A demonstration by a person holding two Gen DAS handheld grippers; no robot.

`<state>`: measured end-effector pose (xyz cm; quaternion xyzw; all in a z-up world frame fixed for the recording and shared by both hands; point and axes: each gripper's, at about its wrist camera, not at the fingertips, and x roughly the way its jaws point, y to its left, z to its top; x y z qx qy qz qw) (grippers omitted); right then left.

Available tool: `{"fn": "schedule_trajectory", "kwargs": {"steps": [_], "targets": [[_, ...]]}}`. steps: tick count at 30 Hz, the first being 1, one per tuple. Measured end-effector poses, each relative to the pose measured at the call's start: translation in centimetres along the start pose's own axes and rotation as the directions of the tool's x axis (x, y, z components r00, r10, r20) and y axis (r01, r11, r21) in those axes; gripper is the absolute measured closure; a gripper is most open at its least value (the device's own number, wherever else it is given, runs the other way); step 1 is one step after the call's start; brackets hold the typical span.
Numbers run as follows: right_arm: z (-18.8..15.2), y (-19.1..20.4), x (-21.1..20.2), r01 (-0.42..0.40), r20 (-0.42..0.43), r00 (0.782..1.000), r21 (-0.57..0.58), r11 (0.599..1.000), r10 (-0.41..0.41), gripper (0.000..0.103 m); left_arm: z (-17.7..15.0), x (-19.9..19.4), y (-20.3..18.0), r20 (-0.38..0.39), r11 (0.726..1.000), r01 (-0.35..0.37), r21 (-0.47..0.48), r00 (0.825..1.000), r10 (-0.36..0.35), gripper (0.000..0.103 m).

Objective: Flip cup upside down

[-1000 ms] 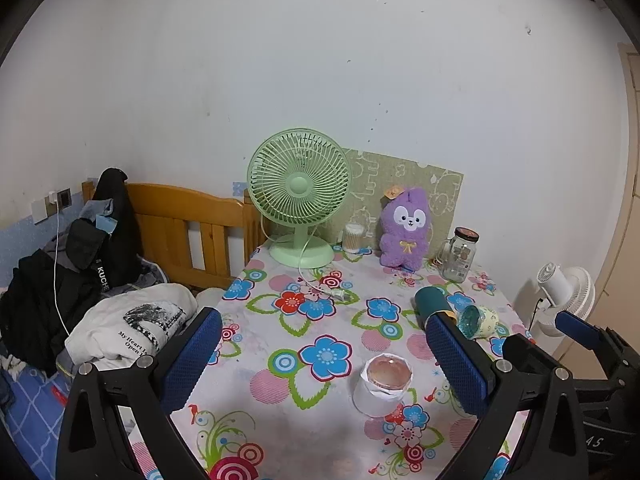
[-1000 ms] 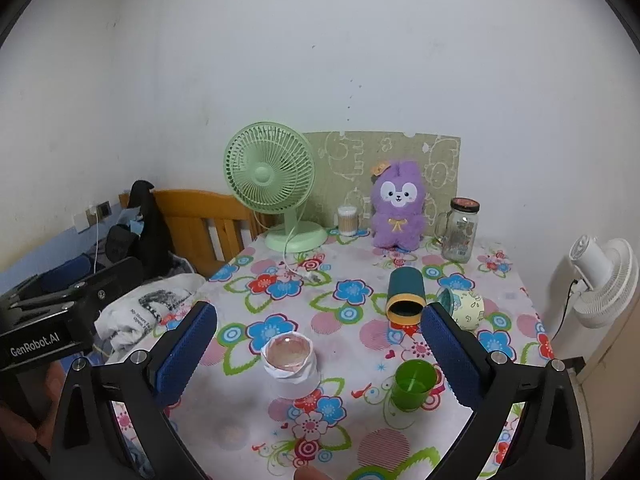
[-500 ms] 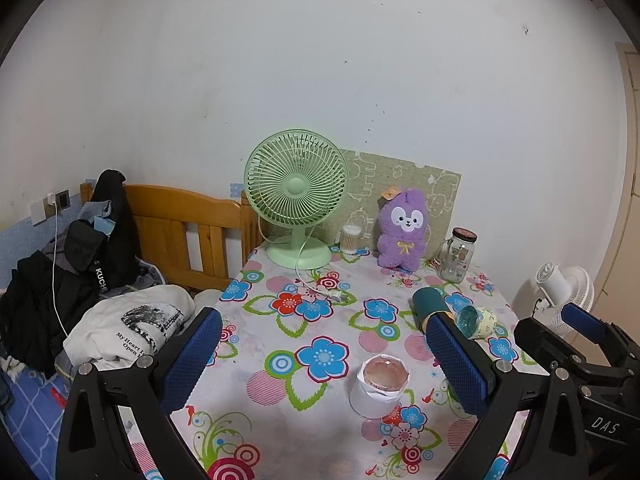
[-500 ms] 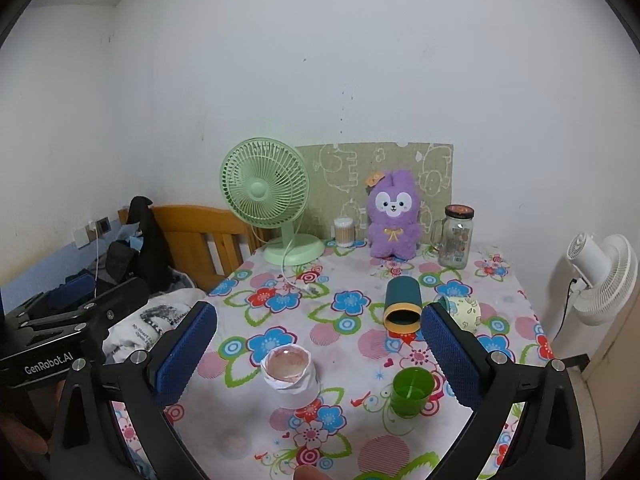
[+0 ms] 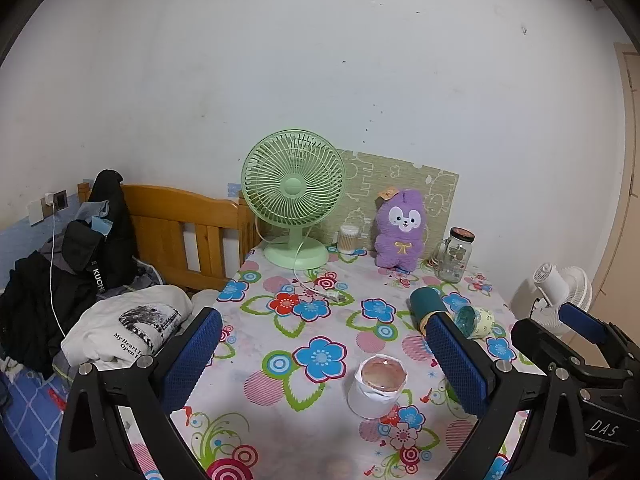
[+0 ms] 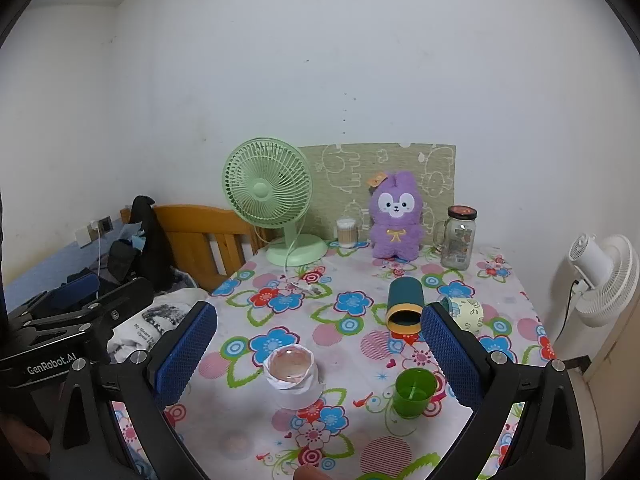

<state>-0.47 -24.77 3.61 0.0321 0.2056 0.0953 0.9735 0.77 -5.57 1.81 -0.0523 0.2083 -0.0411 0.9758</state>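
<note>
Floral cloth covers the worktop (image 6: 256, 308), where the green cup (image 6: 414, 392) stands upright near the front edge. Both the right tool (image 6: 316, 356) and left tool (image 5: 320, 364) hover spread wide, grasping nothing. Approach seems the step; next, probably the right tool must straddle the cup's wall

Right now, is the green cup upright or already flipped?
Upright: the green cup stands on the flowered table with its open mouth facing up, interior visible.

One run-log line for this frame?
stage: approach | left tongs: open, empty | right tongs: open, empty | green cup: upright on table | teal cup: on its side
</note>
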Motion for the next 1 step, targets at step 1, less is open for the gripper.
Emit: {"fn": "schedule_trajectory", "kwargs": {"steps": [1], "targets": [[-0.02,0.04,0.0,0.0,0.0,1.0,0.0,1.0,0.0,0.0,0.02,-0.04,0.06,0.0,1.0,0.002,-0.001,1.0,-0.002,0.0]]}}
